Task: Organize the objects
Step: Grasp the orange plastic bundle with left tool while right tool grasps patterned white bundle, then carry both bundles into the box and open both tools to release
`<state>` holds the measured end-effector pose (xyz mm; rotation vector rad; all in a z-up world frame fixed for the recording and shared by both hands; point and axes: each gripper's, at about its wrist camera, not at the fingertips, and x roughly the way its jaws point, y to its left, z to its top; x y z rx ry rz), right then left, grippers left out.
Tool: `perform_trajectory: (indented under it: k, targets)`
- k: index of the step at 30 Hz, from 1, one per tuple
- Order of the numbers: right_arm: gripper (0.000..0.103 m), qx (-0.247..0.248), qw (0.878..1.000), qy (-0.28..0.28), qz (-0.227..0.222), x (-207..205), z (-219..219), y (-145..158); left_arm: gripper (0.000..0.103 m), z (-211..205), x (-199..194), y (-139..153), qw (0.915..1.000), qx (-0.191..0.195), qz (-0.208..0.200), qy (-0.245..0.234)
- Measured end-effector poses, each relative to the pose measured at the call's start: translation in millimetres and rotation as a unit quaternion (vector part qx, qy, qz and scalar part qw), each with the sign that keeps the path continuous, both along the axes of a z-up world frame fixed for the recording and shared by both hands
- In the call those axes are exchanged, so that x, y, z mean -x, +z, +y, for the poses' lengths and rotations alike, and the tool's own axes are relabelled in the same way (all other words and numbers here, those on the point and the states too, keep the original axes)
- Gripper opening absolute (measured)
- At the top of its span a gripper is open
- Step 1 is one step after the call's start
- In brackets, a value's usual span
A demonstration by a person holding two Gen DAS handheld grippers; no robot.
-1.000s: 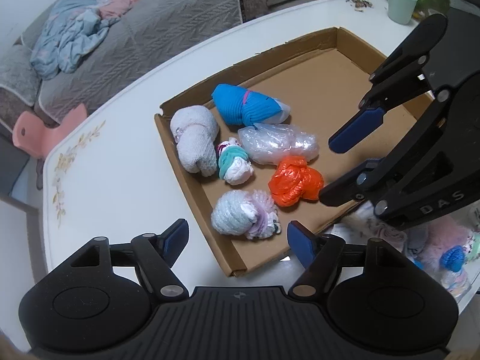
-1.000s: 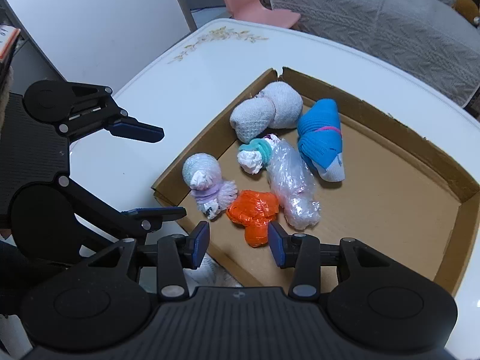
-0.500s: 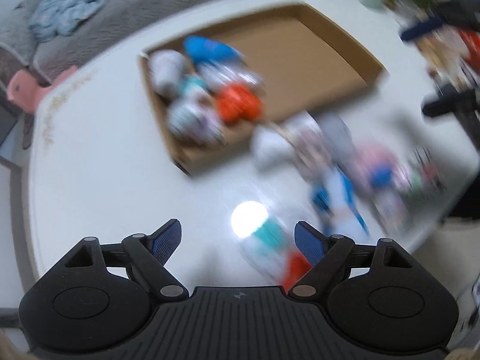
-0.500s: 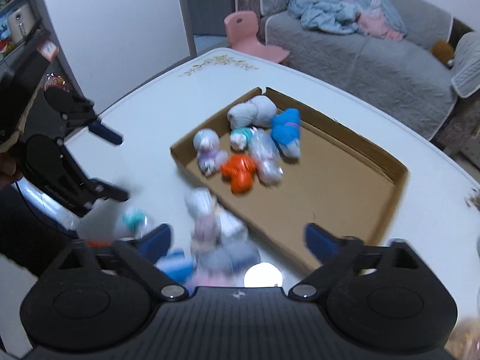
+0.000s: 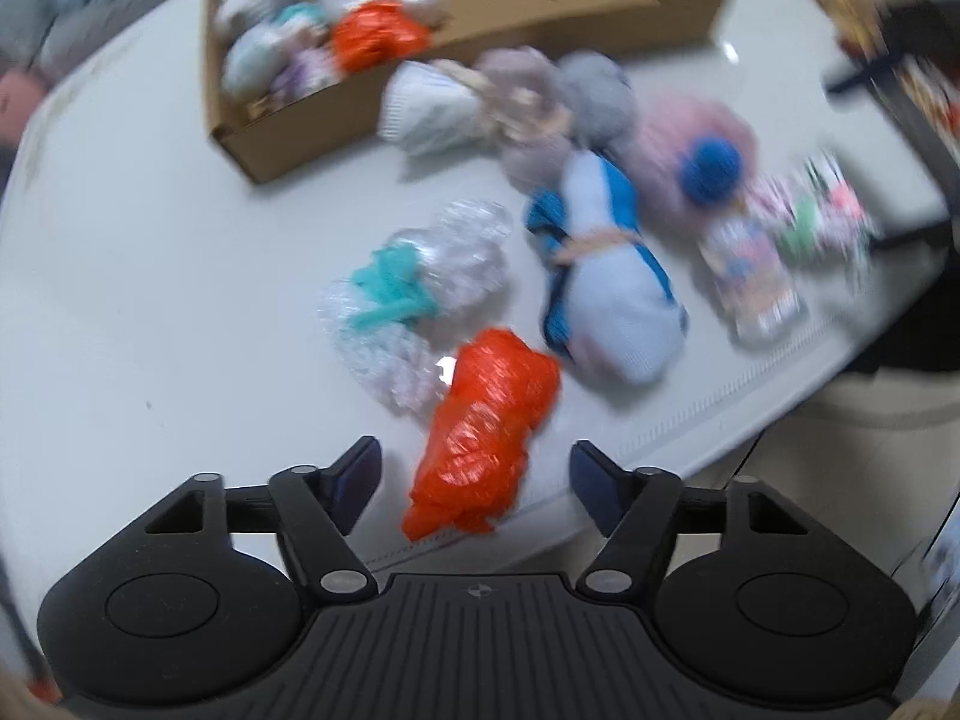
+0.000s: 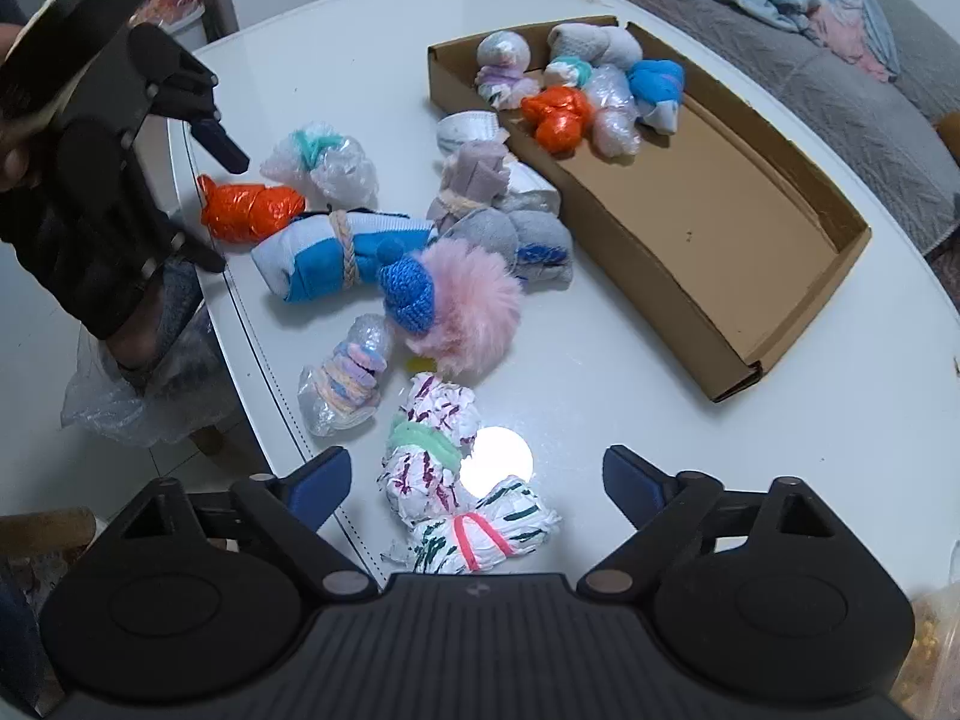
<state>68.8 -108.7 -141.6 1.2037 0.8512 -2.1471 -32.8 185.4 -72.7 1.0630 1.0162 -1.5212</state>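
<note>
A white table (image 6: 630, 372) fills most of both views, with a grey sofa (image 6: 840, 78) behind it at the far side. On the table lies a long, shallow cardboard box (image 6: 720, 192). One end of the box holds a group of bundles packed close together: an orange bag (image 6: 558, 114), a blue sock roll (image 6: 657, 84), a clear plastic bundle (image 6: 612, 114), a grey-white sock roll (image 6: 591, 42) and a pale round bundle (image 6: 504, 60). The other end of the box is bare cardboard.

Beside the box, on the table, lies a loose pile of more bundles. A fluffy pink ball (image 6: 474, 306) with a blue knitted piece (image 6: 408, 291) on it lies in the middle. Just beside it are a light blue sock roll (image 6: 336, 255) tied with a cord, some grey socks (image 6: 510, 228), and a second orange bag (image 5: 486, 438) near the table edge. A clear bag with a teal band (image 5: 414, 294) touches this orange bag. Nearer the right wrist camera lie a small clear bag with pastel rings (image 6: 348, 384) and two white patterned bundles, one with a green band (image 6: 429, 450) and one with a pink band (image 6: 480, 534).

The left gripper (image 5: 477, 480) points down over the orange bag at the table edge. The bag lies between the two fingers, but the pads do not press on it, and the jaws are closing. The left wrist picture is blurred. The right gripper (image 6: 477, 480) hangs over the two white patterned bundles. Its fingers are spread wide with nothing pinched, and its jaws are also closing.
</note>
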Motion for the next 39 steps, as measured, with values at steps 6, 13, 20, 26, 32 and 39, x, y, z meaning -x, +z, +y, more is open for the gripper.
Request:
perform_trajectory:
  k: [6, 13, 20, 26, 32, 39]
  targets:
    - [0.077, -0.01, 0.999, 0.04, -0.006, -1, -11, -15, 0.068, 1, -5, -12, 0.9997, -0.01, 0.019, 0.008]
    - [0.046, -0.023, 0.999, 0.021, -0.04, 3, -8, -29, 0.062, -1, -4, -12, 0.9994, 0.017, 0.024, 0.016]
    - [0.026, -0.022, 0.998, 0.005, -0.054, 6, -7, -33, 0.038, -1, -2, -8, 0.9995, 0.011, 0.029, 0.005]
    - [0.026, 0.016, 0.998, -0.009, -0.052, 4, 0, -18, 0.037, 0, -7, -1, 0.9996, 0.007, 0.027, 0.007]
    - [0.026, 0.049, 0.998, -0.024, -0.04, 5, 10, -3, 0.037, 1, -14, 16, 0.999, 0.01, 0.039, 0.017]
    - [0.026, 0.085, 0.995, -0.052, -0.028, 13, 28, 11, 0.038, -7, -7, 34, 0.9974, 0.016, 0.064, 0.03]
